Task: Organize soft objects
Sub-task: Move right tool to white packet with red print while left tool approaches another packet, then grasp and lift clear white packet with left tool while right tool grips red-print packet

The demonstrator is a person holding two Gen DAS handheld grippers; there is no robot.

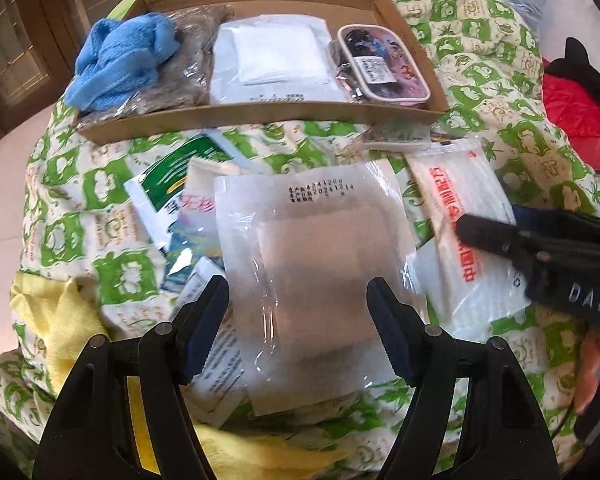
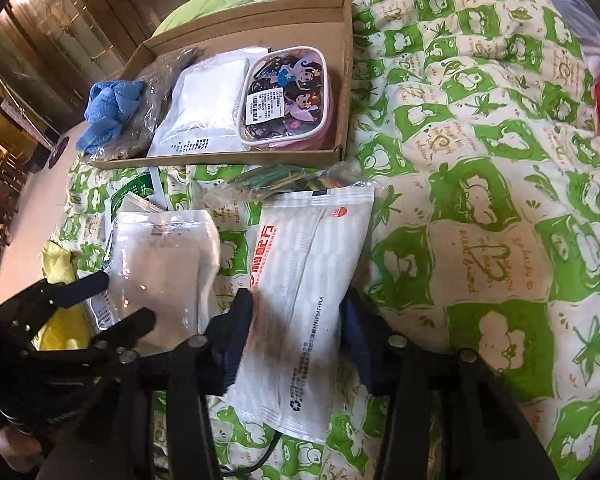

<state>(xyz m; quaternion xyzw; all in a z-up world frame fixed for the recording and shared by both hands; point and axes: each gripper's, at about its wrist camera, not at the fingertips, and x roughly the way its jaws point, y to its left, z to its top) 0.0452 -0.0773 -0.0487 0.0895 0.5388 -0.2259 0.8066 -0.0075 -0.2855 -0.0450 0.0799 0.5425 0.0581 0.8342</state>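
My left gripper is open, its fingers on either side of a clear packet of white pads lying on the quilt; the packet also shows in the right wrist view. My right gripper is open, straddling a white pack with red lettering, which also shows in the left wrist view. A cardboard tray beyond holds a blue towel, a brown bagged item, a white packet and a cartoon pouch.
A green-and-white patterned quilt covers the bed. A yellow cloth lies at the lower left. Green and white leaflets and sachets lie under the clear packet. A small bag of coloured sticks sits by the tray. Red fabric is at the right.
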